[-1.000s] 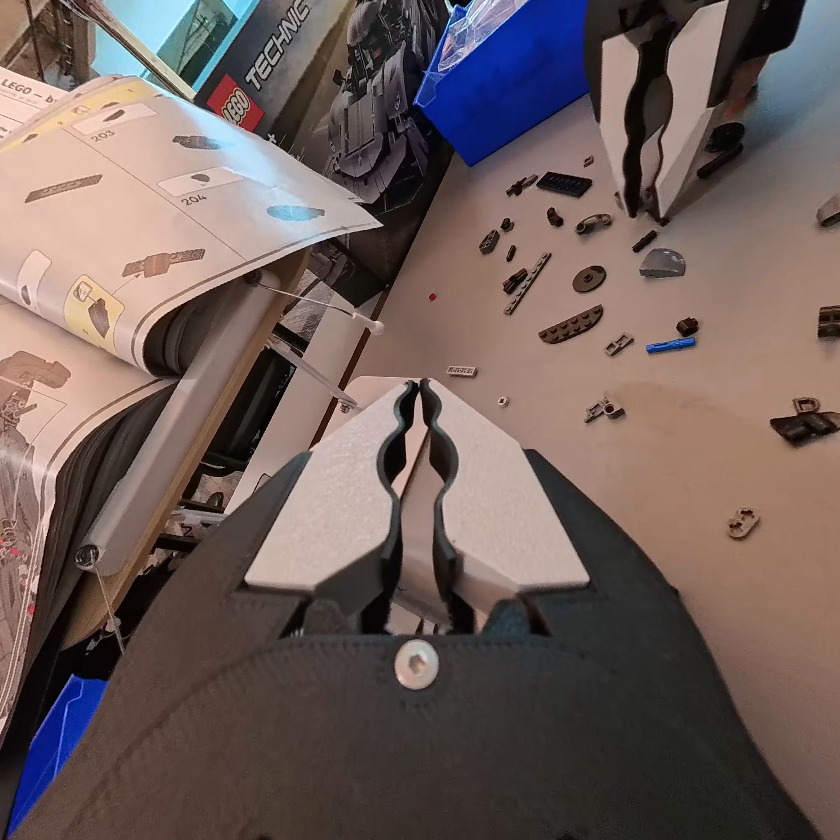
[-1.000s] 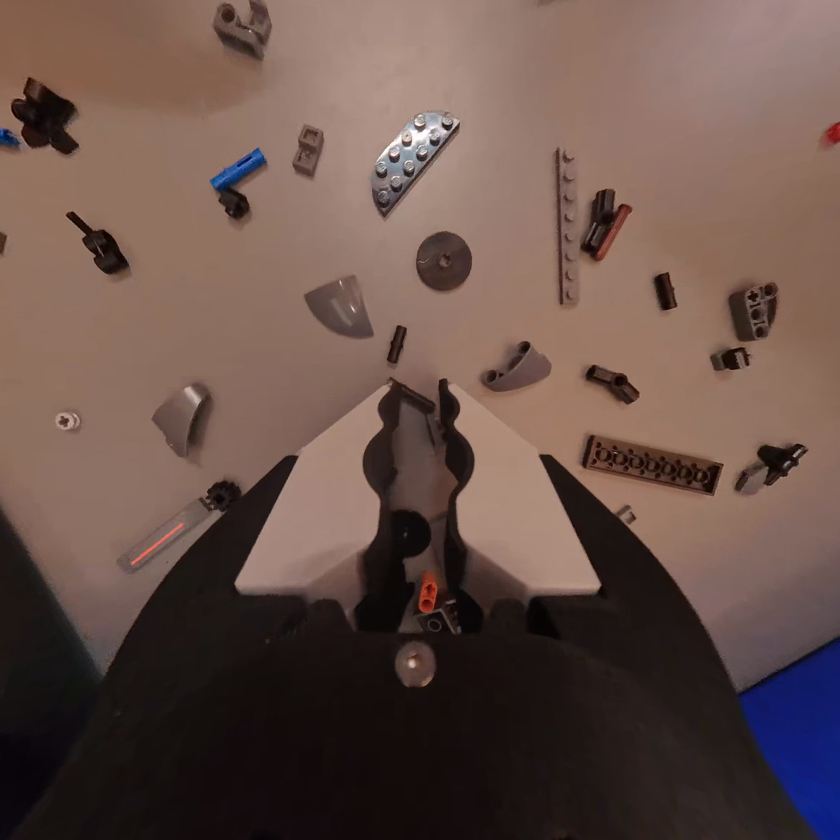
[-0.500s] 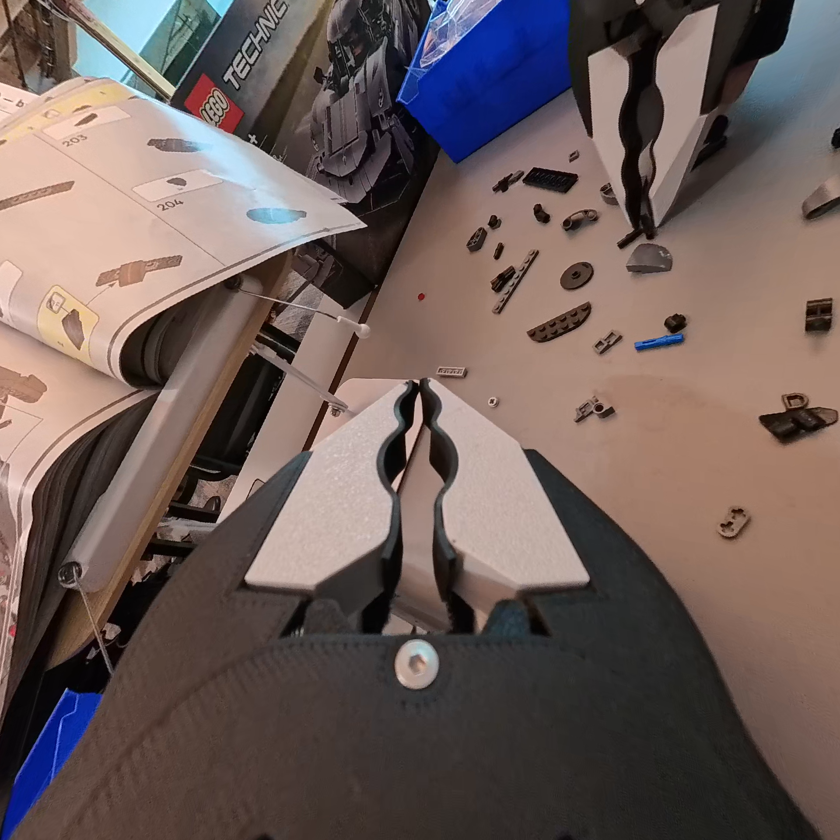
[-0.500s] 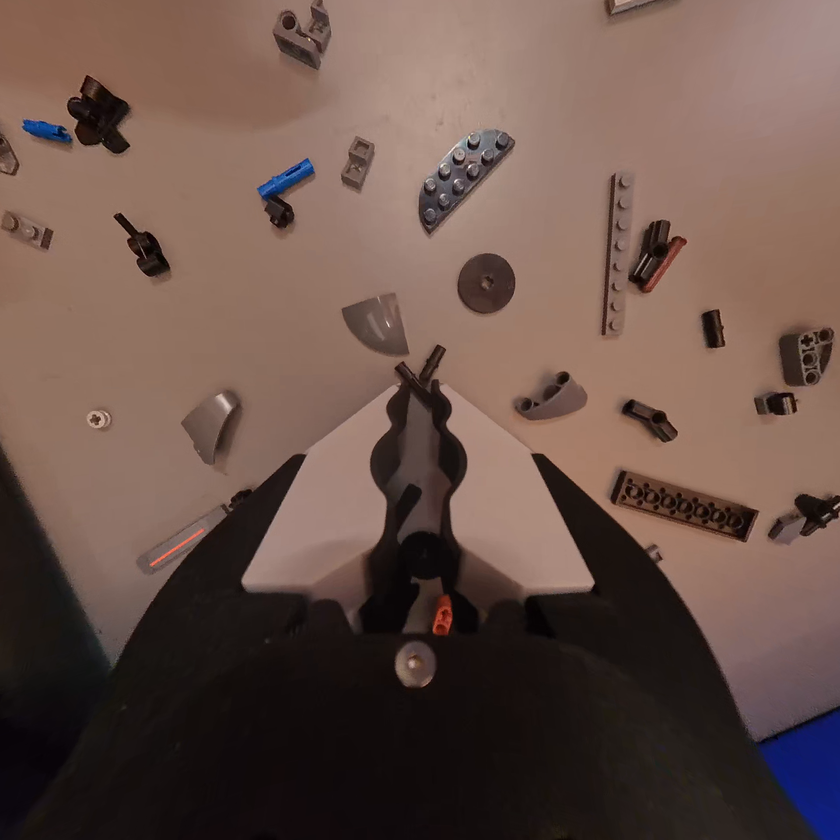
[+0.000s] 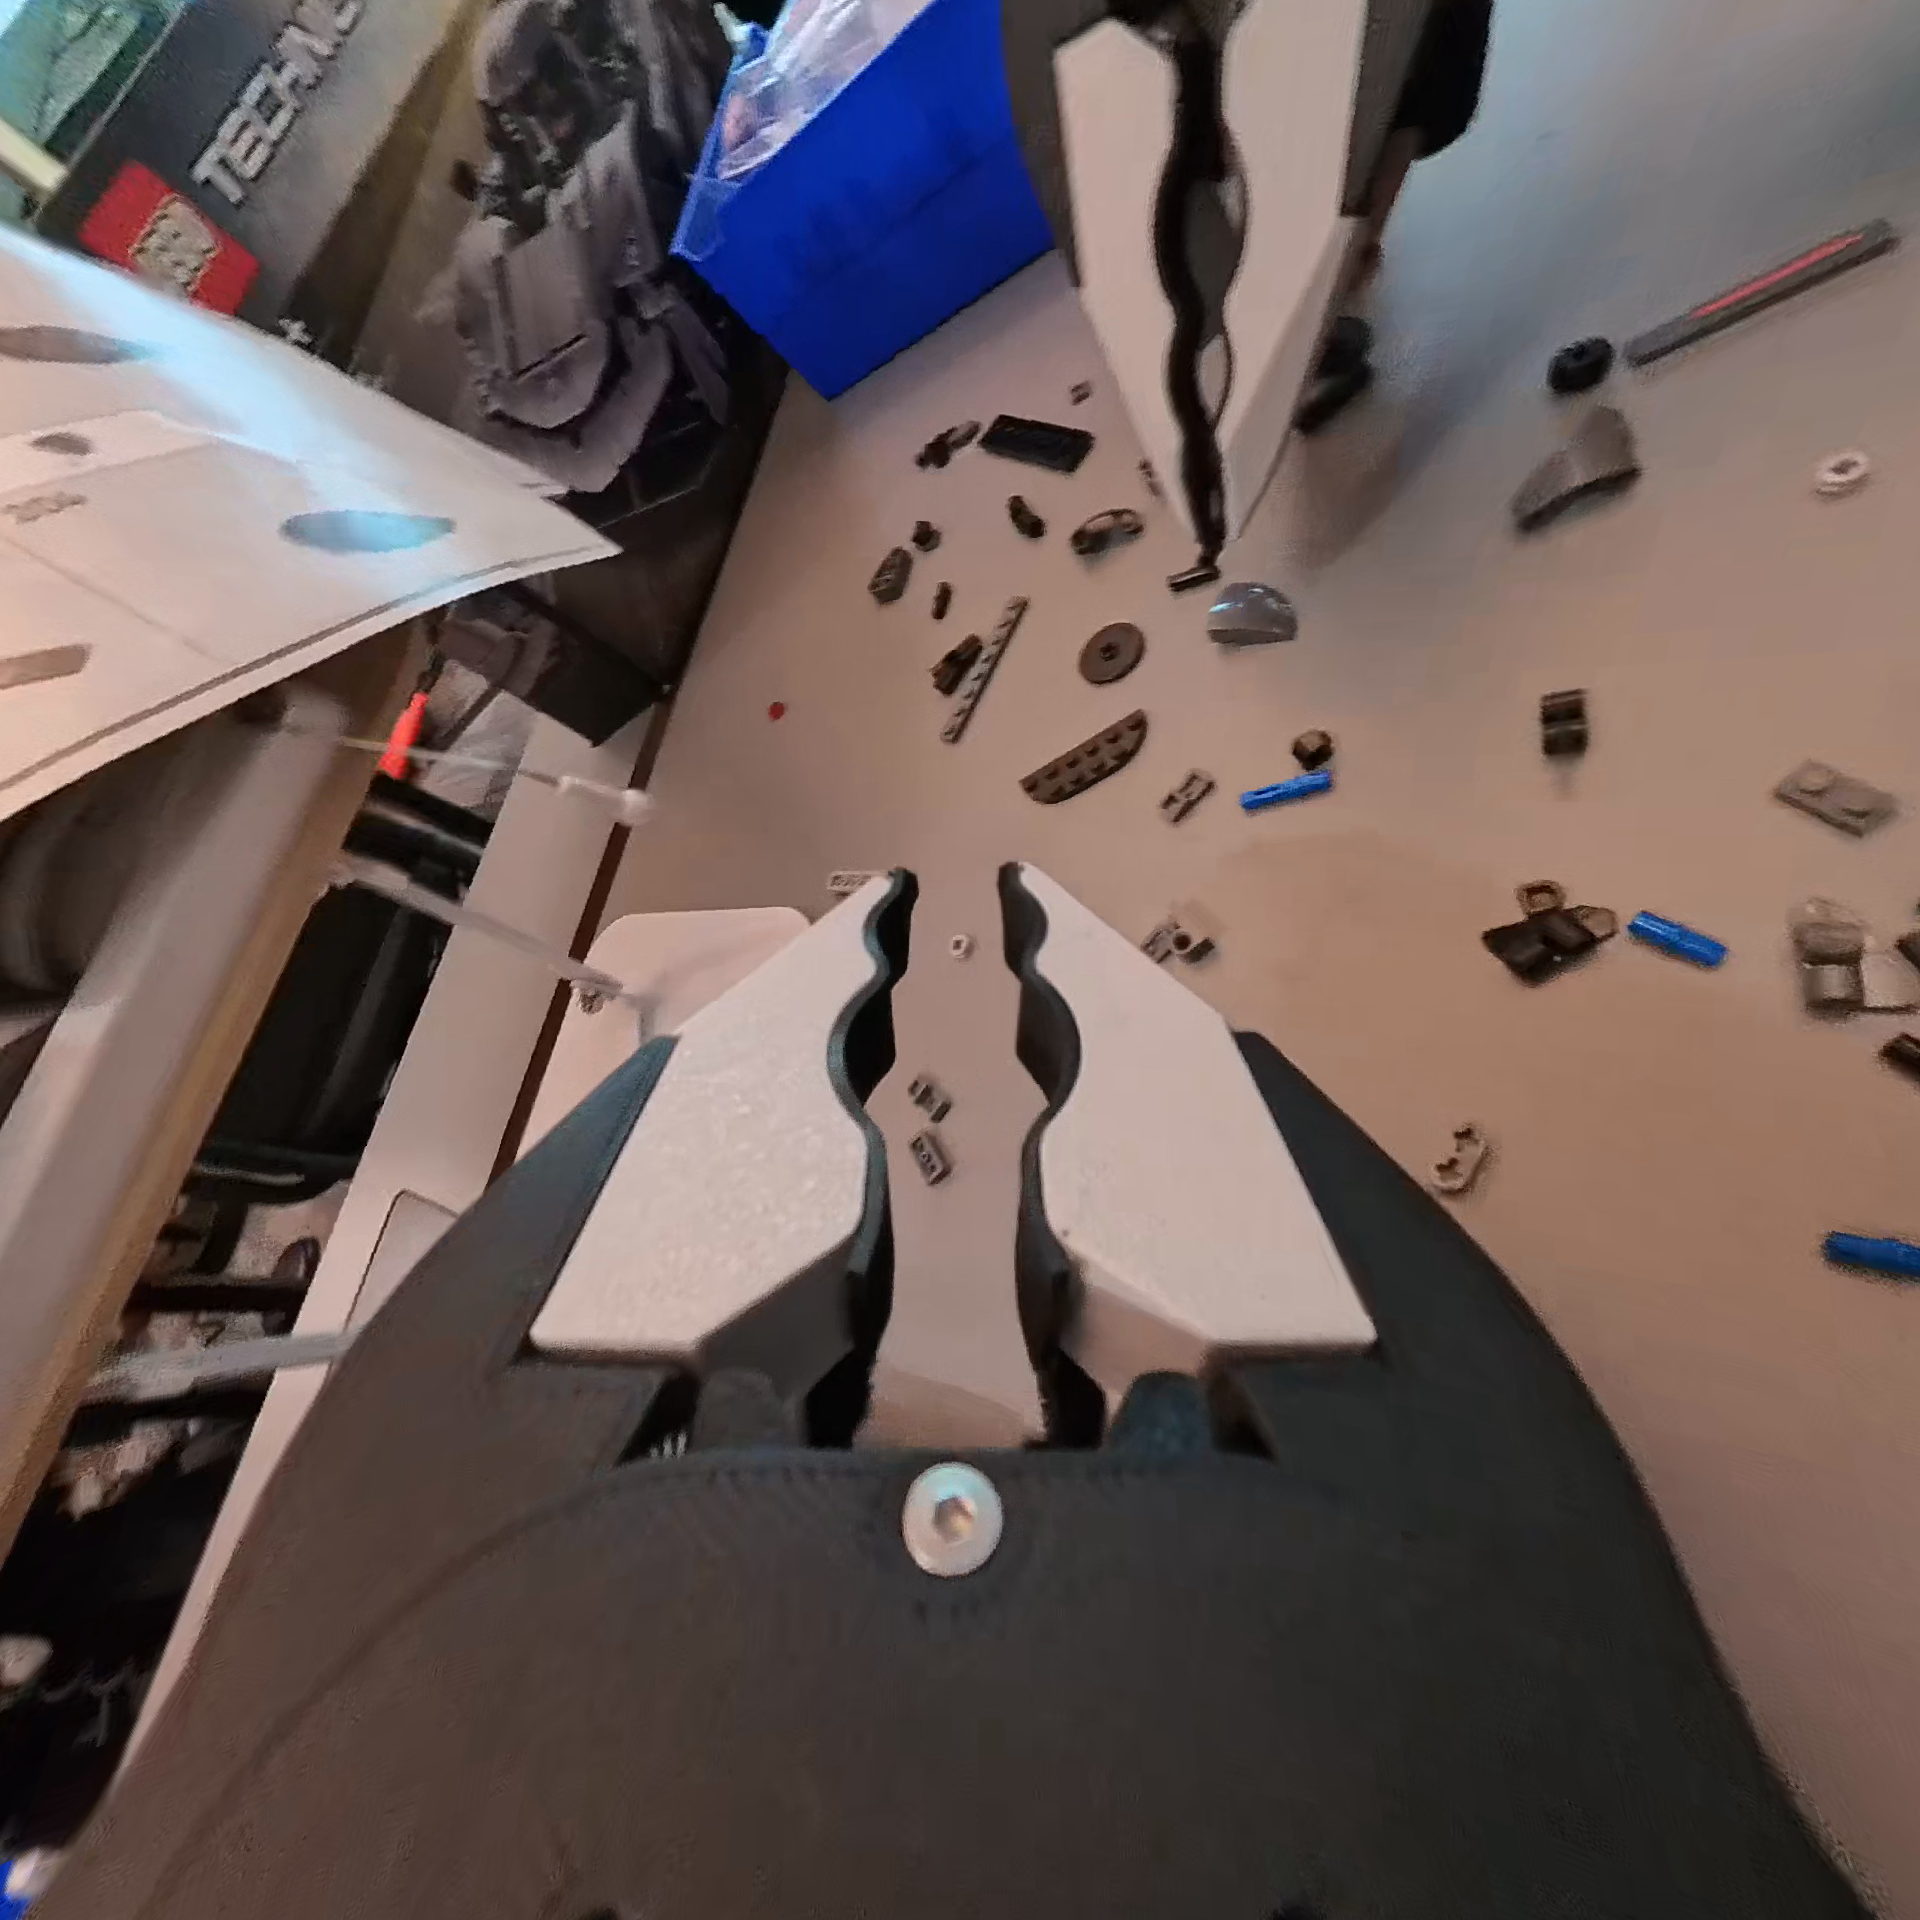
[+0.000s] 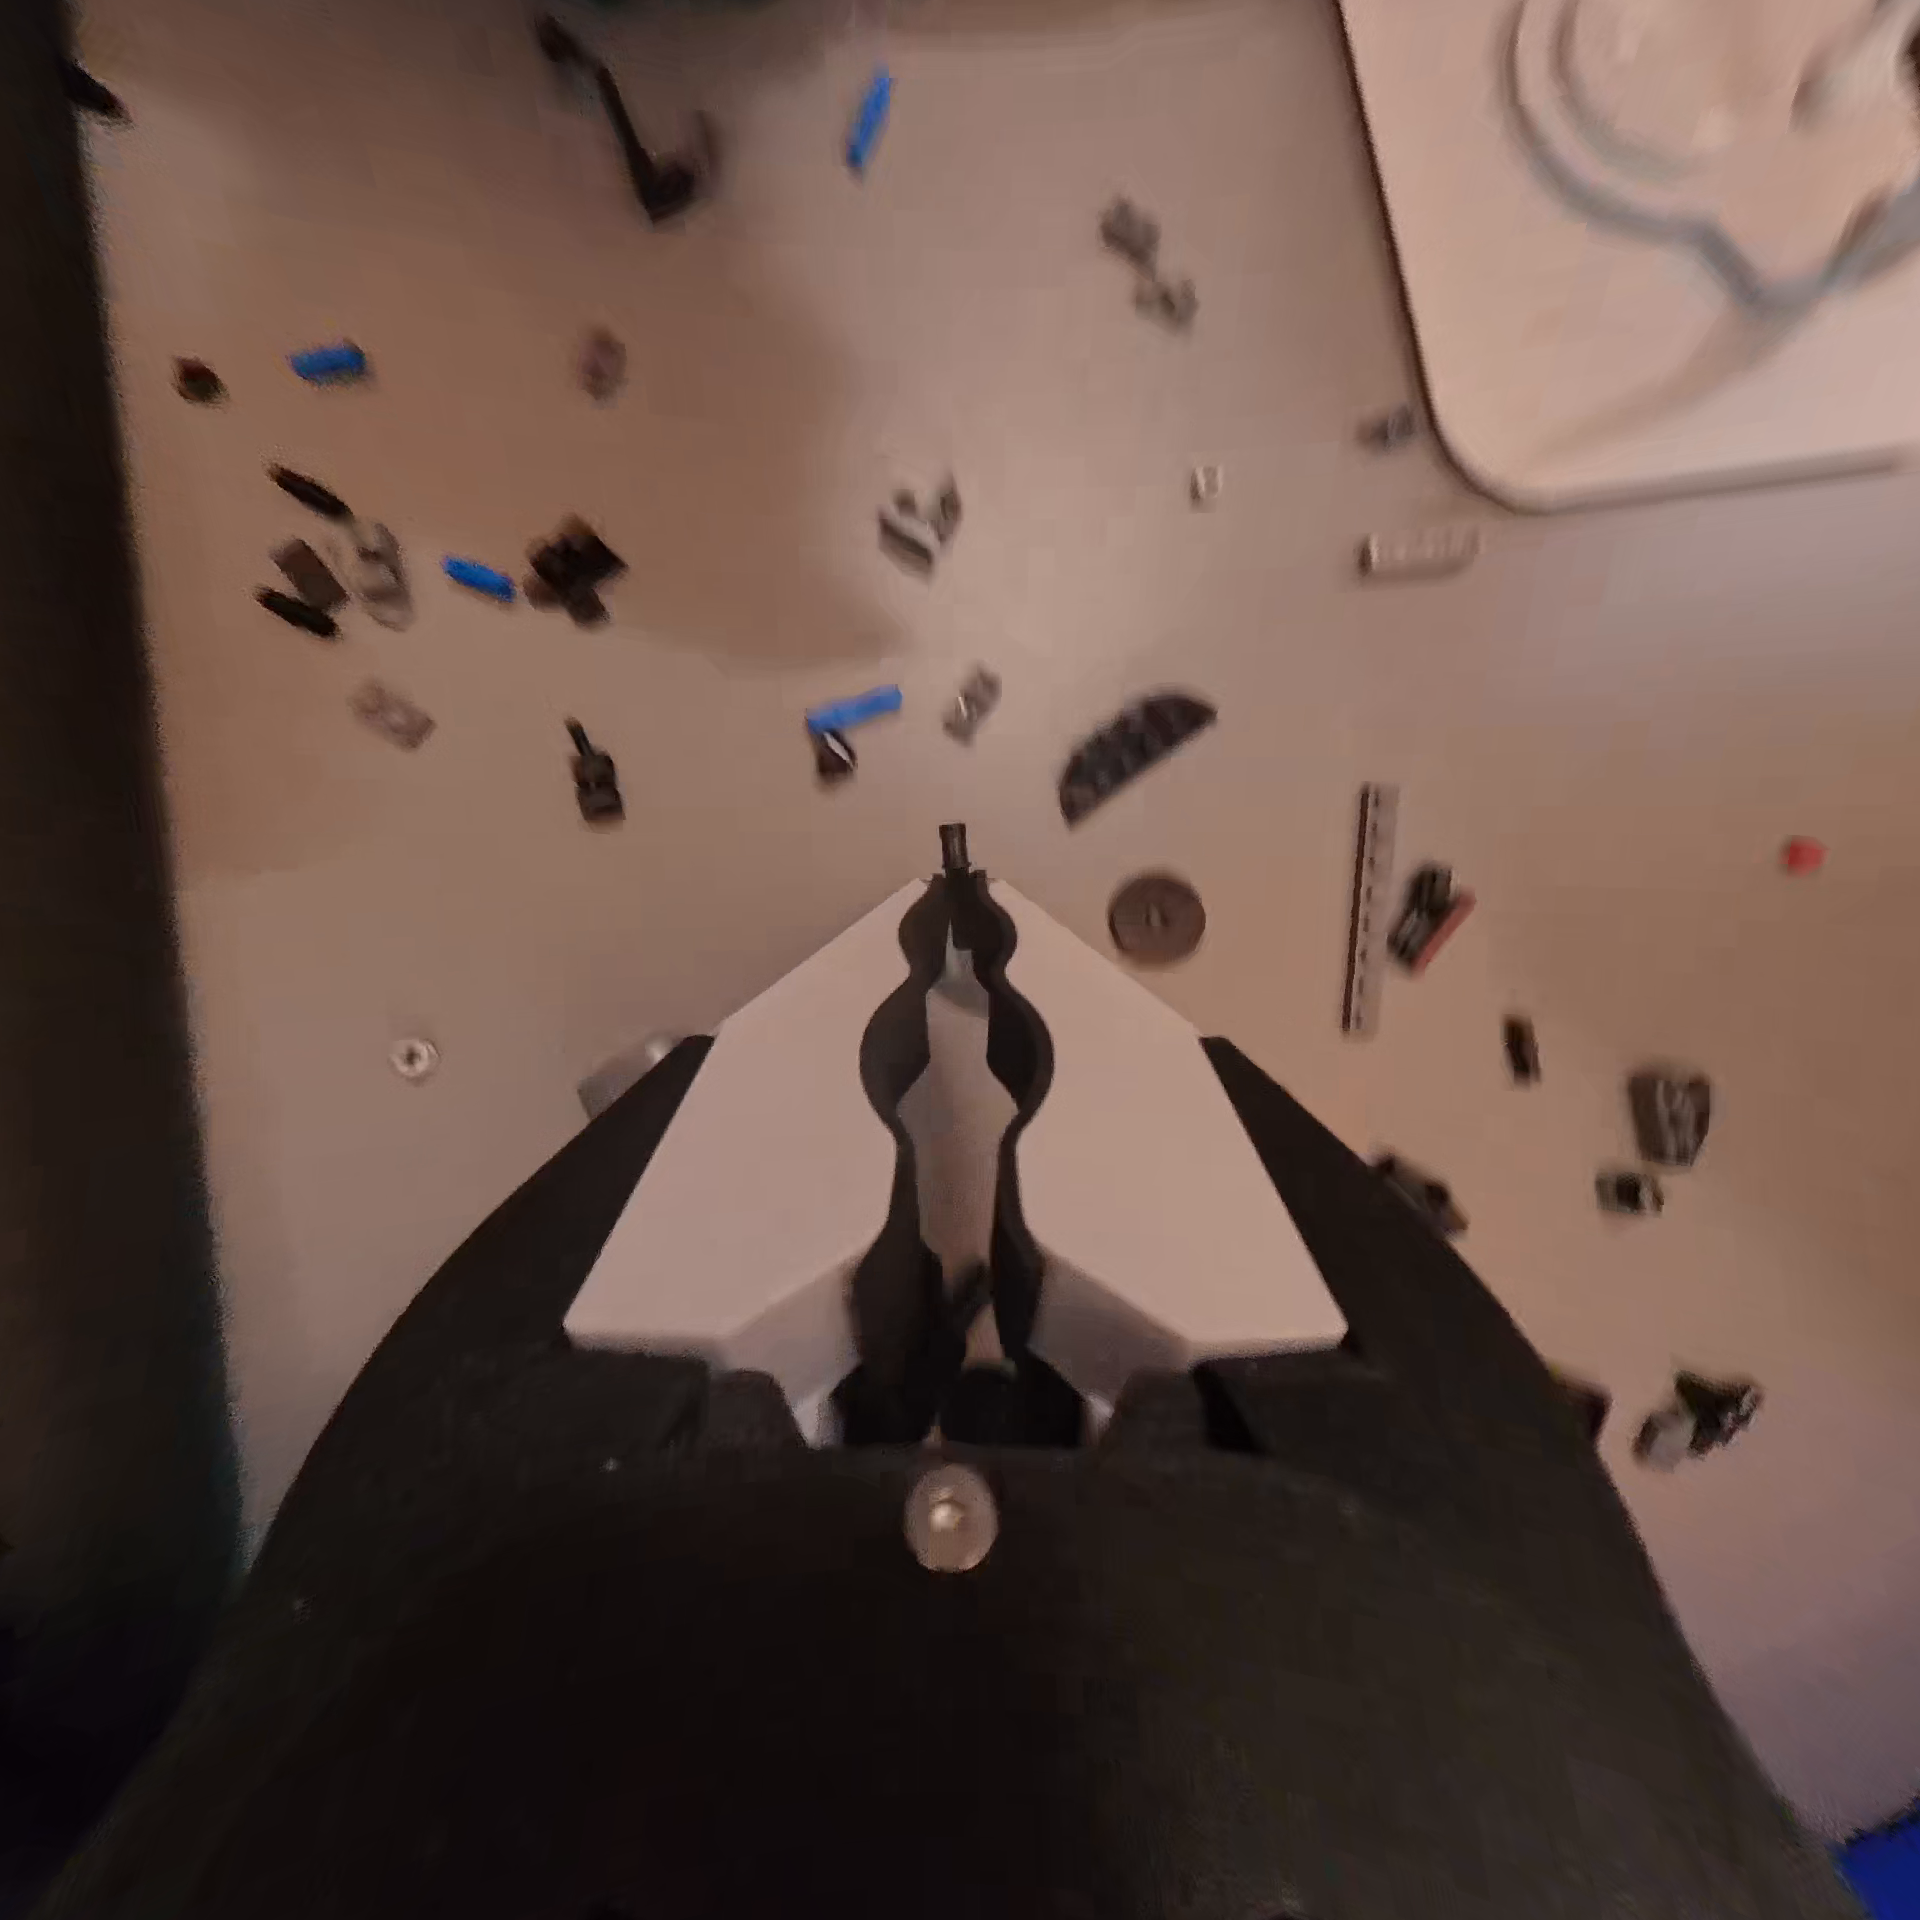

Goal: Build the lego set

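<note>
Closest to my left camera, the left hand-held gripper (image 5: pixel 956 883) has its jaws apart with nothing between them, hovering over the tabletop (image 5: pixel 1299 1039), and through the gap I can see a tiny pale ring piece (image 5: pixel 960 944) and a couple of small grey plates (image 5: pixel 931 1155) lying flat. Just off to the left there's an open instruction booklet (image 5: pixel 239 561) drooping over a stand, with the lego box (image 5: pixel 488 239) propped up behind it. Past the jaw tips the loose lego bits are scattered all over: a dark curved studded plate (image 5: pixel 1086 755), a blue pin (image 5: pixel 1286 791), a dark round disc (image 5: pixel 1112 651), a long thin grey strip (image 5: pixel 985 669) and a grey curved wedge (image 5: pixel 1253 613). Farther out my right hand-held gripper (image 5: pixel 1205 540) points tip-down near that wedge, and a blue bin (image 5: pixel 873 218) sits at the far edge. On the right camera, pretty blurry, the right hand-held gripper (image 6: pixel 956 881) is pinched together on a small black pin (image 6: pixel 954 847) that sticks out past the tips. Beyond it I can make out the blue pin (image 6: pixel 854 710), the studded plate (image 6: pixel 1135 752), the disc (image 6: pixel 1156 918), and a white tray corner (image 6: pixel 1475 312) at the top right.
</note>
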